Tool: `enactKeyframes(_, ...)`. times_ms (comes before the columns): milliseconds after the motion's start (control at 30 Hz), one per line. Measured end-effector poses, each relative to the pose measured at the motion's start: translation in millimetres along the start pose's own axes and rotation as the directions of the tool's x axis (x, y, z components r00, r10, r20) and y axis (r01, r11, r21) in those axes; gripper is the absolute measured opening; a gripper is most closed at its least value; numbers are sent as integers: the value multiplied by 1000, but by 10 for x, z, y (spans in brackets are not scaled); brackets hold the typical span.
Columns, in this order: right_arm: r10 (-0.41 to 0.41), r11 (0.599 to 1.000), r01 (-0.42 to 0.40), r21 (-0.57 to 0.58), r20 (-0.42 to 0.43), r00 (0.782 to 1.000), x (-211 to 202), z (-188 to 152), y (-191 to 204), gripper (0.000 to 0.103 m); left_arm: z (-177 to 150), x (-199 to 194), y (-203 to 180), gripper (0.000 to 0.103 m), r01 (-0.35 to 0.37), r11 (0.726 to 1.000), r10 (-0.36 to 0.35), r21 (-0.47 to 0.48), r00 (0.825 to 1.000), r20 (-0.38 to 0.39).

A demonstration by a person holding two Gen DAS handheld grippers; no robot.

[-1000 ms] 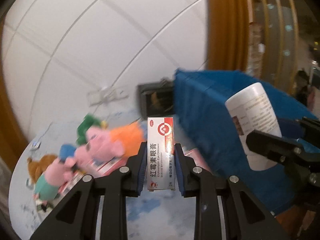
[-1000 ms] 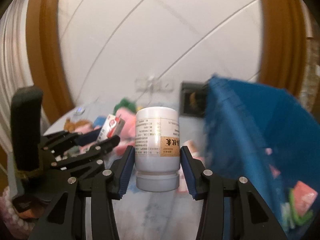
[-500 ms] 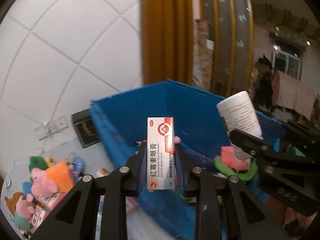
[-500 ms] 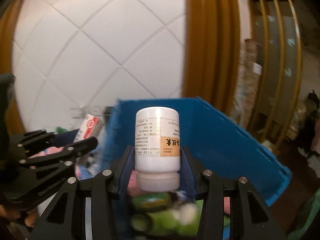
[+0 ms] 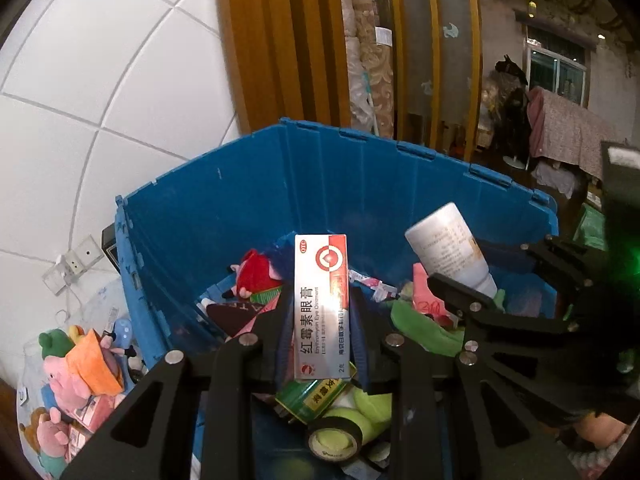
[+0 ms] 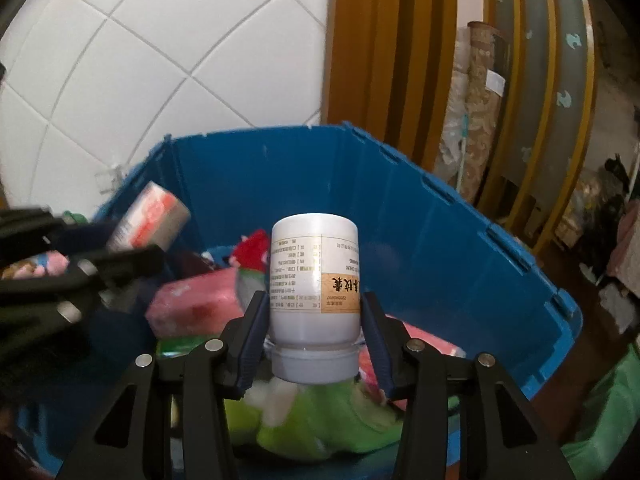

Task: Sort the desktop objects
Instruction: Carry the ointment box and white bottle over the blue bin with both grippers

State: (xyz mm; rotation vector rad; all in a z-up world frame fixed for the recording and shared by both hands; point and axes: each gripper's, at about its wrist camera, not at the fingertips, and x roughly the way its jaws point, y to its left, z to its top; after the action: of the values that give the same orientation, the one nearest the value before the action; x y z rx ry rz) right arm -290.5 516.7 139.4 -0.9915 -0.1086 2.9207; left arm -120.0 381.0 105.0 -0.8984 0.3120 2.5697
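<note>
Tongs over the bin, each carrying one item ready to drop.

Left tongs (image 5: 320, 322) pinch a slim white-and-red cardboard ointment box (image 5: 321, 304) upright by its long sides, and right tongs (image 6: 314, 330) pinch a white plastic pill bottle (image 6: 314, 300) upside down, cap toward the camera; both hang above the open blue plastic storage bin (image 5: 360, 184), probably so a release lets them fall among the plush toys and packets already inside. More plush toys (image 5: 76, 364) lie on the worktop left of the bin. The box reads "红霉素眼膏, Erythromycin Eye Ointment", with an OTC mark; the bottle's fine print is too small to read.
</note>
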Motion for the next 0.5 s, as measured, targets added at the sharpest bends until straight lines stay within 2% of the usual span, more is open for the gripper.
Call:
enactKeyframes(400,-64,998,62,-31,-50,997,201,-93,-137,46,2,76,-15,26,-10,1000,11,10,1000,-23)
enactKeyframes(433,-66,997,64,-31,-49,997,194,-85,-136,47,-3,82,-7,30,-17,1000,17,3,999,-30)
enactKeyframes(467,-67,997,66,-31,-46,997,192,-82,-143,48,-5,82,5,40,-18,1000,18,-4,999,-33)
enactKeyframes(500,-72,997,71,-30,-43,996,180,-82,-147,51,-2,72,15,46,-18,1000,17,-11,999,-31)
